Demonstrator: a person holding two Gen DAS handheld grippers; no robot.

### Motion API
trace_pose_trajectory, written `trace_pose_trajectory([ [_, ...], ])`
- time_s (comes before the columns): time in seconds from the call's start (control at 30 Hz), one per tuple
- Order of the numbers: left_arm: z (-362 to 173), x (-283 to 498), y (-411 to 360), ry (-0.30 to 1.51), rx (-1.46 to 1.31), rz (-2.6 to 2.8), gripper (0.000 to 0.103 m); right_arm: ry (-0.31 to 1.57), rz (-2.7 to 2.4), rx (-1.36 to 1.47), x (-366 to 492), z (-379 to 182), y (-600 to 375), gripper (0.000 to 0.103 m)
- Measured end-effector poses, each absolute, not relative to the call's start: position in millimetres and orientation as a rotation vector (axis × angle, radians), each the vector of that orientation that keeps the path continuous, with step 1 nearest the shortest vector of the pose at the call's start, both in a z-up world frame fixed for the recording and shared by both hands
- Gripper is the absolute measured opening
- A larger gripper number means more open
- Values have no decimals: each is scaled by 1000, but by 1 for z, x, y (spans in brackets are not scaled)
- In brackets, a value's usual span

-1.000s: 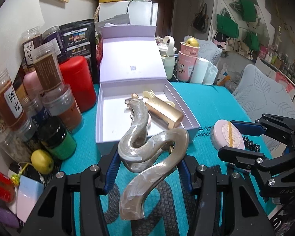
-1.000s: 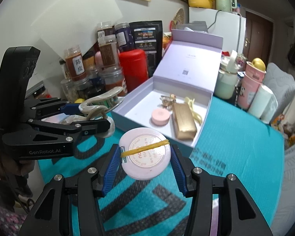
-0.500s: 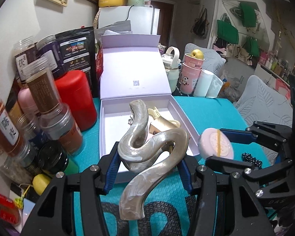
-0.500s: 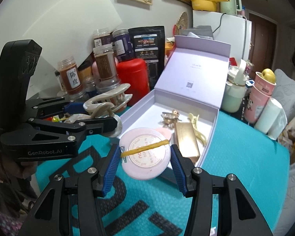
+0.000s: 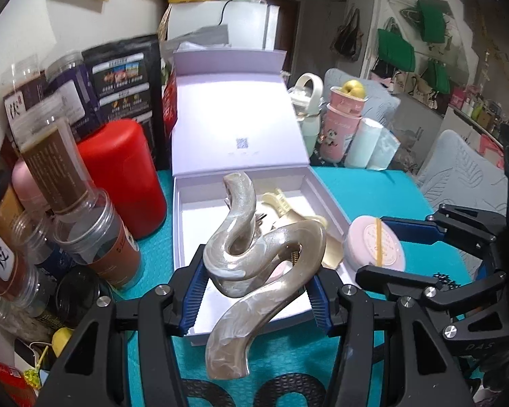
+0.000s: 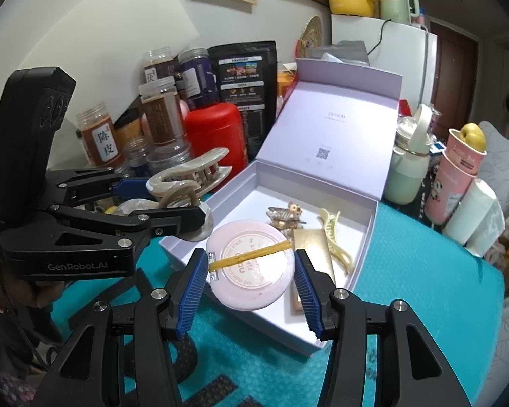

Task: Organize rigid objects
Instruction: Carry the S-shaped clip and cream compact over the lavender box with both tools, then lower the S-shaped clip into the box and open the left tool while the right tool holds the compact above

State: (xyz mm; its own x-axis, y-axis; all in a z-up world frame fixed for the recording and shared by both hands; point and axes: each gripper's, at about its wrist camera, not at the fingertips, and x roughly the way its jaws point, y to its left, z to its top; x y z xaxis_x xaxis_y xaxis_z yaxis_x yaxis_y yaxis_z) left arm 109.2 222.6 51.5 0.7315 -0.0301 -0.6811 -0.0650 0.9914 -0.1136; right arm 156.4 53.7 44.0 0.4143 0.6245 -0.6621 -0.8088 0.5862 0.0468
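Note:
My left gripper (image 5: 256, 291) is shut on a large pearly wavy hair claw (image 5: 254, 247), held over the near edge of the open lilac box (image 5: 186, 210). In the right wrist view that hair claw (image 6: 186, 178) hangs at the left above the box's near left corner. My right gripper (image 6: 251, 271) is shut on a round pink compact (image 6: 251, 264) with a yellow rubber band, held over the box's front wall (image 6: 254, 308). In the left wrist view the pink compact (image 5: 375, 247) is at the right. Inside the box lie a gold rectangular case (image 6: 314, 247), a cream claw clip (image 6: 334, 234) and a small gold clip (image 6: 285, 215).
Jars (image 5: 95, 237) and a red canister (image 5: 122, 173) crowd the left of the box. Cups and a bottle (image 6: 409, 173) stand behind it at the right. The box lid (image 6: 336, 129) stands upright at the back. A beaded black item (image 5: 444, 278) lies on the teal mat.
Both grippers moved forward toward the box with their objects; the hair claw and the compact now hang over its near edge rather than in front of it.

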Motion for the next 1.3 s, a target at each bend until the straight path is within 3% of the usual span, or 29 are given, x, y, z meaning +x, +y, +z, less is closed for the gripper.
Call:
trace_pose_trajectory([
  [1.3,-20,182,252,908,-43,54,53,825,954,-312,225,-29,100,51],
])
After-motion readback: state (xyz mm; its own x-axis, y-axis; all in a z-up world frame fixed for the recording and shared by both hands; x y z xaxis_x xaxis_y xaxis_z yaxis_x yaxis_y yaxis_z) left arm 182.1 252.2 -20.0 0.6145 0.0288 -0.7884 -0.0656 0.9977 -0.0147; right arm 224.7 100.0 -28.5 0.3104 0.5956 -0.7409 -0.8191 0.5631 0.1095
